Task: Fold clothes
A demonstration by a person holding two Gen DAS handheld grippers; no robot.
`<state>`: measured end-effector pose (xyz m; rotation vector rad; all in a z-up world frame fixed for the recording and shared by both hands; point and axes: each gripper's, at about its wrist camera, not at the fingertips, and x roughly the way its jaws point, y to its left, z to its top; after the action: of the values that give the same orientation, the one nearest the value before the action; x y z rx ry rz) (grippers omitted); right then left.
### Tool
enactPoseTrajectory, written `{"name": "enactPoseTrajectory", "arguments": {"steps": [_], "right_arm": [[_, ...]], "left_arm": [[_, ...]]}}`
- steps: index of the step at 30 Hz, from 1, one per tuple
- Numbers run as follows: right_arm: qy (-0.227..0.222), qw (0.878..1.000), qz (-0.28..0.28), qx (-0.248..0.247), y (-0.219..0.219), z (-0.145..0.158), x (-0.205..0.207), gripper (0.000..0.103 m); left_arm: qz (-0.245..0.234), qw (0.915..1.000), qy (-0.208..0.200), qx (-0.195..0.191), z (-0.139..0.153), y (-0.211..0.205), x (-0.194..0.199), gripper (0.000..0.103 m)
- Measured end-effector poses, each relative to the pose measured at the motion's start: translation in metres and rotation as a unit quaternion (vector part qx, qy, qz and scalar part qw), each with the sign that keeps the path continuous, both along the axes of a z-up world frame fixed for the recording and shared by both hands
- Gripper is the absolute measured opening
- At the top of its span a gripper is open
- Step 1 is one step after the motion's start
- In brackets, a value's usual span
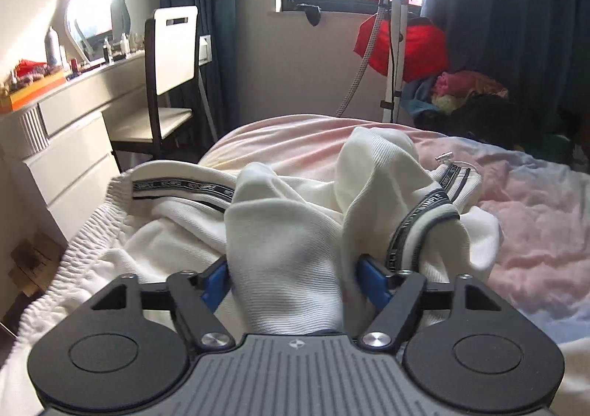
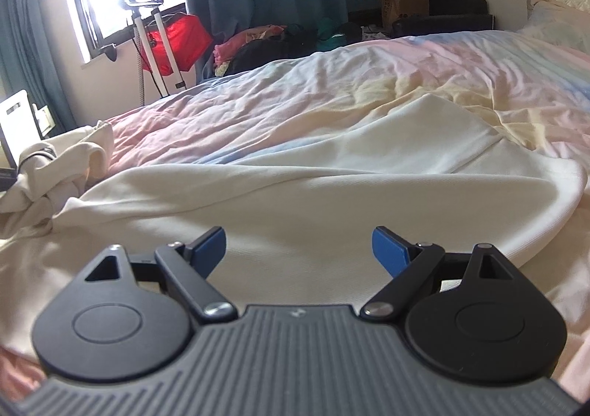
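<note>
A: Item one, the white garment (image 1: 295,224). Location?

B: On the bed (image 1: 516,217), bunched into a heap near the bed's left edge in the left wrist view. Elastic waistband (image 1: 110,194) runs along that edge; a lettered trim band (image 1: 424,228) crosses the right of the heap.

A: Left hand-held gripper (image 1: 293,279)?

B: Jaws spread wide. A thick fold of the white garment lies between the blue pads (image 1: 372,276), filling the gap and hiding most of the left pad. Whether the pads press on the cloth cannot be told.

A: Right hand-held gripper (image 2: 298,250)?

B: Jaws spread wide, nothing between them. It hangs over a flat, smooth stretch of the same pale cloth (image 2: 295,194), pads clear of the fabric.

A: Edges of that flat stretch?

B: A curved hem (image 2: 568,202) swings round on the right, lying on the pastel bedcover (image 2: 368,84). A squared flap (image 2: 442,128) lies beyond it, its corner pointing up the bed. To the left the cloth gathers into the heap (image 2: 55,165).

A: Open room?

B: Bedcover bare and rumpled beyond the cloth, across to the far side. Left of the bed, just beside it: white drawers (image 1: 66,143) and a chair (image 1: 169,84). Past the foot: a stand (image 1: 394,47), a red bag (image 1: 413,47), a clothes pile (image 1: 464,91) under dark curtains (image 1: 516,10).
</note>
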<state>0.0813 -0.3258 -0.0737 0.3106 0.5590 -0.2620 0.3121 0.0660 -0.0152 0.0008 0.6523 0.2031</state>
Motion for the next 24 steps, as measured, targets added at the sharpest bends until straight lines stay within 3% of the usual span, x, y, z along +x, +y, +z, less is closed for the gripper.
{"name": "enactPoseTrajectory", "arguments": {"steps": [4, 8, 13, 20, 24], "right_arm": [[-0.014, 1.0, 0.009, 0.005, 0.002, 0.004, -0.004, 0.088], [-0.044, 0.998, 0.013, 0.03, -0.002, 0.011, -0.015, 0.088], [-0.08, 0.993, 0.024, 0.079, -0.007, 0.016, -0.03, 0.088], [-0.092, 0.979, 0.073, 0.167, -0.002, 0.015, -0.037, 0.088], [-0.071, 0.969, 0.112, 0.209, 0.014, 0.021, -0.001, 0.085]], "left_arm": [[-0.033, 0.999, -0.025, 0.015, 0.02, -0.018, -0.051, 0.087], [-0.061, 0.996, -0.061, -0.024, 0.042, -0.041, -0.121, 0.095], [-0.102, 0.9883, -0.077, -0.084, 0.046, -0.061, -0.186, 0.1], [-0.146, 0.9804, -0.085, -0.101, 0.032, -0.061, -0.211, 0.1], [-0.141, 0.9771, -0.102, -0.123, 0.033, -0.044, -0.21, 0.101]]}}
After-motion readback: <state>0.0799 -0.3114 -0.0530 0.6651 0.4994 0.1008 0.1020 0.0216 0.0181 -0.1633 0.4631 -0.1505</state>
